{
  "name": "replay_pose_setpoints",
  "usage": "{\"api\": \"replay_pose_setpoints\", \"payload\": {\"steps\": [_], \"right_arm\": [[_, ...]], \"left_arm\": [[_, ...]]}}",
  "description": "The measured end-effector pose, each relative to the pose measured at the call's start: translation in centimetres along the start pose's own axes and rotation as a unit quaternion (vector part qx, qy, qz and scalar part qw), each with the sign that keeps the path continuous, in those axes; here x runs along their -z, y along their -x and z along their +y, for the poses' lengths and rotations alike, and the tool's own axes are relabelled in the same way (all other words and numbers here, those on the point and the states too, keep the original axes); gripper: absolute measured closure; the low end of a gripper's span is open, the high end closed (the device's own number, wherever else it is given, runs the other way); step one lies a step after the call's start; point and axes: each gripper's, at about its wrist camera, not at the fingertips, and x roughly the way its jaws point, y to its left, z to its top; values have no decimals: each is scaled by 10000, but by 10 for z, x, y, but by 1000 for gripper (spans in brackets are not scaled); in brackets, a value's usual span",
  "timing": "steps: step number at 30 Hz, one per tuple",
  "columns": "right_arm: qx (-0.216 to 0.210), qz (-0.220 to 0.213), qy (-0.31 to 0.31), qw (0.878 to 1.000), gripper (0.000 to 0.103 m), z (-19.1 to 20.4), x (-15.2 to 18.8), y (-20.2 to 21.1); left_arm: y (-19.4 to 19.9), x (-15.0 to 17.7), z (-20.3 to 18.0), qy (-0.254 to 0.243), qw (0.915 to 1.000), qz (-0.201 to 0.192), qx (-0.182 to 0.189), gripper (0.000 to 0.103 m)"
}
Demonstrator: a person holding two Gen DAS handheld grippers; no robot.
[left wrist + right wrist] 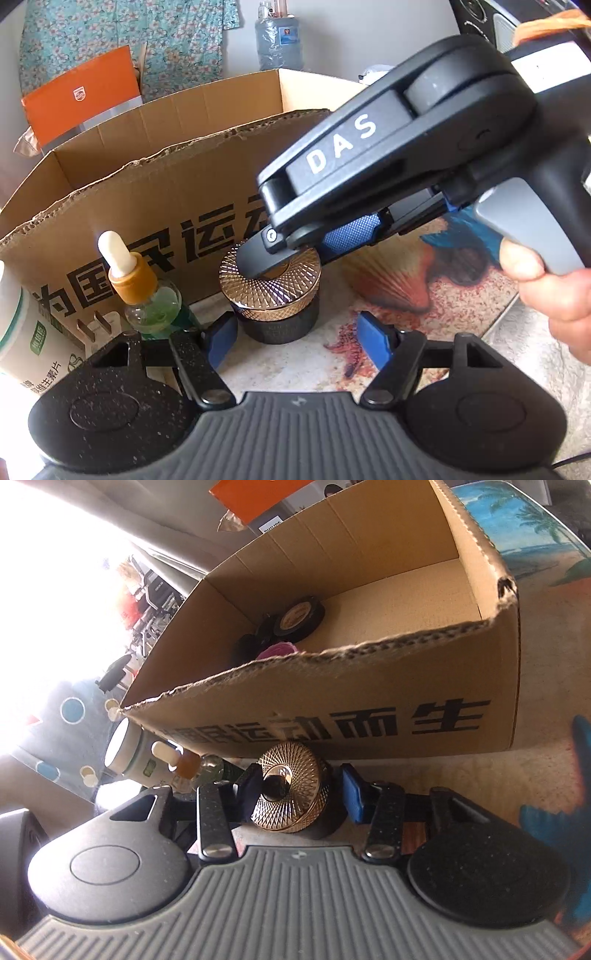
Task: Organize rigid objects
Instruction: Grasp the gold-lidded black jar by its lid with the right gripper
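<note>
Cardboard box (369, 716) stands at twelve o'clock, its torn wall just behind our target. We bring both grippers to the dark jar (275, 321) with the gold lid (291, 790). Our right gripper (295, 794) straddles the lid, fingers apart; we centre, then squeeze evenly. Our left gripper (295, 336) waits at six o'clock, fingers apart, clear of the dropper bottle (147, 295).

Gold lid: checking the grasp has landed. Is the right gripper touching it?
Cannot tell. Right wrist view: one right gripper finger overlaps the gold lid's edge; the other pad stands clear.
</note>
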Motion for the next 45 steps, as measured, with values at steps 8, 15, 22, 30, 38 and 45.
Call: {"api": "replay_pose_setpoints", "payload": {"steps": [8, 15, 22, 30, 38, 45], "right_arm": [[157, 30, -35, 9999, 57, 9, 11, 3], [163, 61, -218, 9996, 56, 10, 29, 17], [60, 11, -534, 9986, 55, 5, 44, 22], [50, -10, -741, 9972, 51, -2, 43, 20], [18, 41, -818, 9966, 50, -4, 47, 21], [3, 10, -835, 9965, 49, -4, 49, 23]], "left_arm": [[10, 7, -3, -25, 9995, 39, 309, 31], [27, 19, -10, 37, 9981, 110, 610, 31], [32, 25, -9, 118, 9980, 88, 610, 32], [15, 19, -12, -117, 9992, 189, 346, 31], [8, 11, -14, -76, 9990, 150, 423, 34], [9, 11, -11, 89, 9989, 144, 442, 46]]}}
